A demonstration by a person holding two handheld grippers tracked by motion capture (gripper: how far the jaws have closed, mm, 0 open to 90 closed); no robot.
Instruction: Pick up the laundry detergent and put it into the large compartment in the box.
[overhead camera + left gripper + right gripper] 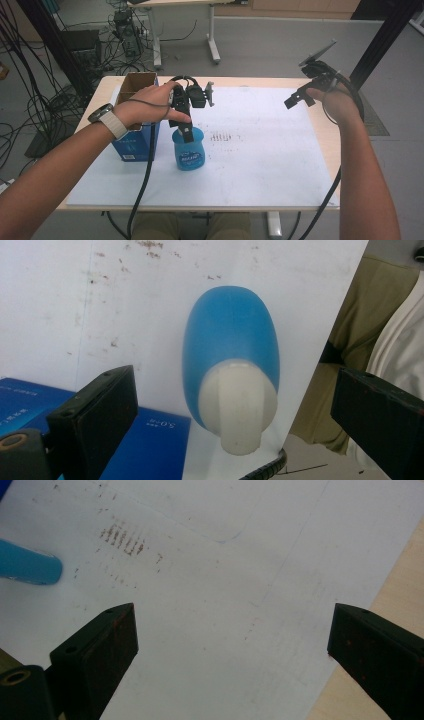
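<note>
Two hand-held grippers up, blue bottle on the sheet

Left hand-held gripper [186, 131] sits right above the blue bottle [189, 150], pointing down at its top. In the left gripper view its jaws stand wide apart, one each side of the bottle [230, 340], w/ clear gaps on both sides, so no grip on it. Bottle's white cap [239, 405] shows between the jaws, closest to the camera, blue body beyond it.

Bottle stands upright on the white sheet [260, 165] that covers most of the table [327, 135], left of centre, label facing the person. Just beside it, on its left, a blue cardboard box [131, 145] w/ open brown flaps at the top; whether box and bottle touch, can't tell. Left hand [145, 105] holds the gripper from above, watch [107, 120] on that wrist, cable hanging down over the table's near edge.

Right hand-held gripper [295, 100] is held up over the far right part of the table, well apart from the bottle. Right gripper view: jaws wide, nothing between them, white sheet [225, 595] below w/ a patch of brown marks [125, 540] and bare wood at the right edge. Bit of the blue bottle [27, 567] shows at the left there.
</note>
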